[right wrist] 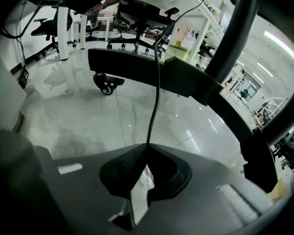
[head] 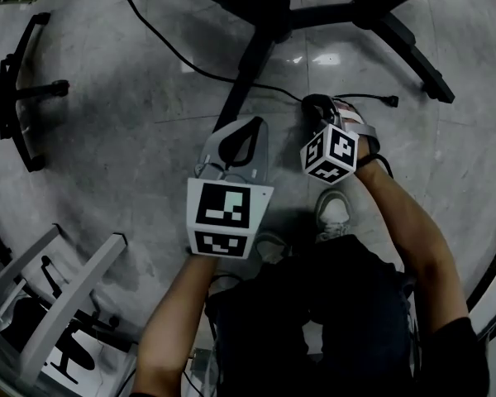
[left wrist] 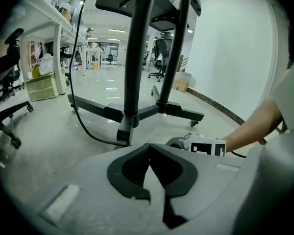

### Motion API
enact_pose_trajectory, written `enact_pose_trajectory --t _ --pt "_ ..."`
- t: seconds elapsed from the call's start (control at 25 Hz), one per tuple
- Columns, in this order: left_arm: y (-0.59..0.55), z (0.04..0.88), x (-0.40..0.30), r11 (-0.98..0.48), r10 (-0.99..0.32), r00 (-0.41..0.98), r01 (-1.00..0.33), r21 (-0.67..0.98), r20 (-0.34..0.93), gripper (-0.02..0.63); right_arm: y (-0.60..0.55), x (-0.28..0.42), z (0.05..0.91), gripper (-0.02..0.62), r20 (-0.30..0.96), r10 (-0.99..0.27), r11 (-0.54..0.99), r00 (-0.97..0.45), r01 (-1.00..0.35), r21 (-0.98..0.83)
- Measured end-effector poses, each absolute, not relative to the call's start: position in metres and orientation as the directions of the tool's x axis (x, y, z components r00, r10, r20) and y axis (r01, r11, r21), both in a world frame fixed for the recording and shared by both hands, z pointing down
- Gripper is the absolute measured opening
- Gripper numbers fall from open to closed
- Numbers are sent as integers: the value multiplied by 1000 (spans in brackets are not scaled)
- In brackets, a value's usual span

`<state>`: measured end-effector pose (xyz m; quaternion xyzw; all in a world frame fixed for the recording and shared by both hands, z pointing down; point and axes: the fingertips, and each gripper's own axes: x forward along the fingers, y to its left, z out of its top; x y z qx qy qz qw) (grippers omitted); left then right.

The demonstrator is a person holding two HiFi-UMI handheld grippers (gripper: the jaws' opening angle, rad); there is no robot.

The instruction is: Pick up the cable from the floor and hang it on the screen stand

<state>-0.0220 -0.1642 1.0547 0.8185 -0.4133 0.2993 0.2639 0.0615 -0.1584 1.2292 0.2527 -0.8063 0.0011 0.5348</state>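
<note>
Two grippers are low over the grey floor (head: 132, 122), and we hold one in each hand while looking steeply down past our own knees. Our right gripper (head: 317, 110) is clenched on the black cable (head: 182, 56). In the right gripper view its jaws meet at the tips (right wrist: 147, 148), and the thin cable (right wrist: 157, 82) comes straight out from between them and runs away toward a dark leg of the screen stand (right wrist: 152, 72).

Seen from the head view, the cable comes in at the top left edge. It curves across the floor, passes under one leg of the screen stand (head: 269, 15), and reaches the right gripper. A short tail goes on to the right of that gripper and ends in a plug (head: 390, 100) lying on the floor. Apart from the bit in the jaws, the cable lies on the floor, and none of it hangs on the stand.

Our left gripper (head: 252, 126) sits just left of the right one, its marker cube (head: 223, 217) facing up at us. In the left gripper view its jaws are pressed together at the tips (left wrist: 149, 148) with nothing between them. Beyond them we see the stand's two upright posts (left wrist: 137, 58), its spread legs, and a stretch of black cable (left wrist: 81, 116) coming down to the floor near the base. The right gripper's cube (left wrist: 206, 147) shows there too, just to the right.

A light shoe (head: 335, 213) is planted below the right gripper. An office chair base (head: 16, 98) stands well off to the left.
</note>
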Motion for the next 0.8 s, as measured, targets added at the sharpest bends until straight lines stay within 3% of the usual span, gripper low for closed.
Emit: enact_pose_trajectory --t 0.8 --pt "-131 872 -27 -498 -503 466 -845 197 728 2 -124 74 998 11 845 -430 883 -317 -343 321"
